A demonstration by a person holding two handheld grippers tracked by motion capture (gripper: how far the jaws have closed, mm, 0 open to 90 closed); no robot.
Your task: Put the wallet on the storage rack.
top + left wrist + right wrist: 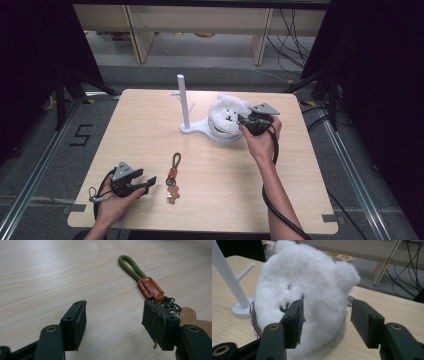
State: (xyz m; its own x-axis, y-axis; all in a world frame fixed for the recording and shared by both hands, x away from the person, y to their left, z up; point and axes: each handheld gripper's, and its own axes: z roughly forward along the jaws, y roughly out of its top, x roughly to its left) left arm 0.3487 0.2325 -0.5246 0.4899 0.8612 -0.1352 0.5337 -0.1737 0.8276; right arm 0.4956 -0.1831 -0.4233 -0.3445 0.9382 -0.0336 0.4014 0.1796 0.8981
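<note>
A fluffy white plush [227, 112] [312, 285] sits in a shallow dish [223, 138] joined to the base of a white post stand [182, 100] [224, 277]. My right gripper [246, 120] [327, 317] is at the plush's right side, open, with the fur bulging between its jaws; the right-hand pad stands clear of it. A keychain [173, 175] with a green cord loop [130, 265], an orange leather tag [150, 288] and a tan leather charm lies near the table's front. My left gripper [150, 184] [115, 320] rests open just left of it, with nothing between its jaws.
The wooden table [300, 175] has open room at the left and the right front. A short side peg [245, 271] sticks out of the post. Beyond the far edge are wooden furniture legs [137, 35] and cables on the floor [290, 45].
</note>
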